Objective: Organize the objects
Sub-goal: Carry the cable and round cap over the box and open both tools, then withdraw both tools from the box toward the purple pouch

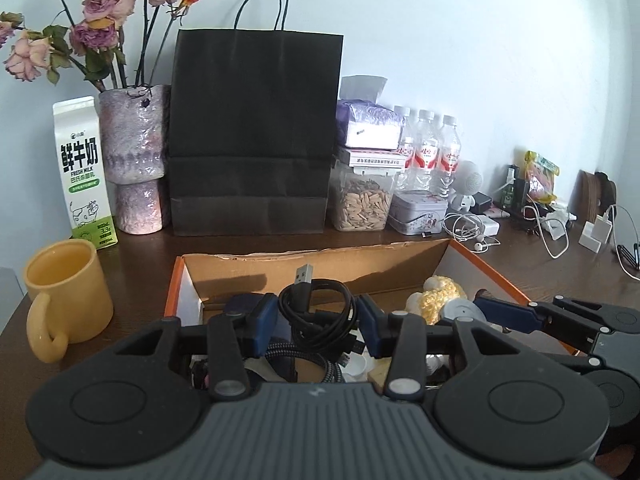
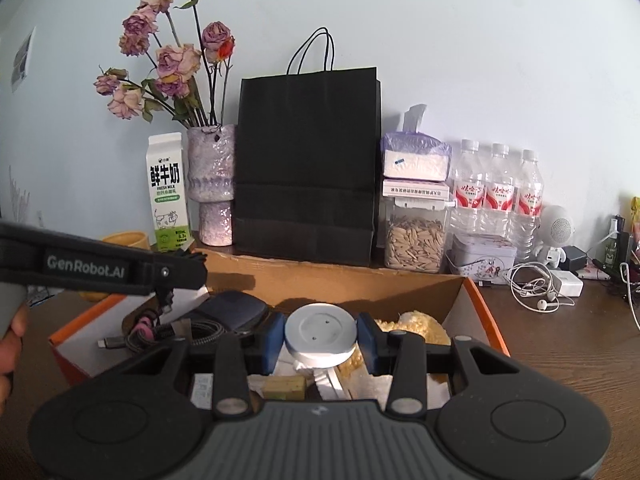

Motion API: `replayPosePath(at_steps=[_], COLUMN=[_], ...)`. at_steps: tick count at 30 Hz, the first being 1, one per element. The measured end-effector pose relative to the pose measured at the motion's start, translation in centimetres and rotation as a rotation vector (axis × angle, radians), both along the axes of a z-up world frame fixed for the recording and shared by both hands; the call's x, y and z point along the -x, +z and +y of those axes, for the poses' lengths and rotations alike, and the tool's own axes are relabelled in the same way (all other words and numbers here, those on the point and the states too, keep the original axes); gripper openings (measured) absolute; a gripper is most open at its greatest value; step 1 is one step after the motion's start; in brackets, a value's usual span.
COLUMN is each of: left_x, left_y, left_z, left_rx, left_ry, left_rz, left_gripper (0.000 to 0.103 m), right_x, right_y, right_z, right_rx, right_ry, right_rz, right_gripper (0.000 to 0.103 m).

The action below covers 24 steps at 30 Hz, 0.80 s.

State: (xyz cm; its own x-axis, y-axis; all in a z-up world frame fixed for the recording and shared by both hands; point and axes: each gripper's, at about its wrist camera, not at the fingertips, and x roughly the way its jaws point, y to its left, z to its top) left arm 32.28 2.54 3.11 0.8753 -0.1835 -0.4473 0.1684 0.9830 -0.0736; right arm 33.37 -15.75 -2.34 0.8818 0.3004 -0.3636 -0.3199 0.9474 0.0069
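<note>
An open cardboard box (image 1: pixel 328 260) with orange outer sides sits on the dark wooden desk. My left gripper (image 1: pixel 318 316) is shut on a coiled black USB cable (image 1: pixel 316 304) and holds it over the box's left half. My right gripper (image 2: pixel 320 338) is shut on a round white disc (image 2: pixel 320 334) over the box's (image 2: pixel 360 280) right half; it shows in the left wrist view too (image 1: pixel 460 312). Inside the box lie a braided cable (image 2: pixel 200 330), a dark blue pouch (image 2: pixel 232 308), a yellow fluffy item (image 1: pixel 436 296), papers and small bits.
Behind the box stand a black paper bag (image 1: pixel 256 132), a vase of dried roses (image 1: pixel 134 160), a milk carton (image 1: pixel 82 172), a seed jar (image 1: pixel 364 200), water bottles (image 1: pixel 428 152) and a tin (image 1: pixel 418 212). A yellow mug (image 1: pixel 66 296) is left of the box. Earphones, chargers and cables (image 1: pixel 476 228) lie at the right.
</note>
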Motion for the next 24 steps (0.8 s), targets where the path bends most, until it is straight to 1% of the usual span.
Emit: replayPosePath(at_steps=[6,10,11,12,13,14,15,19,24], left_x=[-0.3,-0.4,-0.5,-0.5,-0.3,0.0,0.2,1.2,2.7], left_y=[-0.4,-0.9,-1.0,-1.0,-1.0,-0.8,-0.6,0.4,1.0], left_z=[0.1,0.0,0.0,0.0,-0.1,-0.2,-0.3,-0.7,-0.9], left_rx=[-0.024,-0.021,-0.014,-0.008,-0.002,0.000,-0.009,-0.009,-0.002], left_ry=[-0.008,0.014,0.020,0.028,0.046,0.073,0.095,0.138,0.205], left_rz=[0.014,0.019,0.018,0.015,0.005,-0.017,-0.036,-0.059,-0.061], left_gripper=[0.045,0.046,0.056,0.069,0.097,0.103,0.103,0.103,0.103], right_x=[-0.7,-1.0,-0.9,-0.9,-0.8,-0.6,-0.4,-0.1,0.5], right_y=[-0.8,-1.1,-1.1,-1.0,-0.9,-0.8,-0.7,-0.1,0.5], right_z=[-0.2,-0.1,-0.1,-0.1,-0.2,-0.3,-0.4,-0.9,-1.4], right_rx=[-0.014,-0.013,-0.015,-0.016,-0.019,-0.020,-0.019,-0.043,-0.070], right_ry=[0.015,0.019,0.019,0.018,0.016,0.011,0.006,0.010,0.031], right_rz=[0.046,0.064,0.063,0.063,0.056,0.049,0.040,0.034,0.026], right_gripper=[0.038,0.039,0.041,0.054,0.064,0.090,0.103,0.103,0.103])
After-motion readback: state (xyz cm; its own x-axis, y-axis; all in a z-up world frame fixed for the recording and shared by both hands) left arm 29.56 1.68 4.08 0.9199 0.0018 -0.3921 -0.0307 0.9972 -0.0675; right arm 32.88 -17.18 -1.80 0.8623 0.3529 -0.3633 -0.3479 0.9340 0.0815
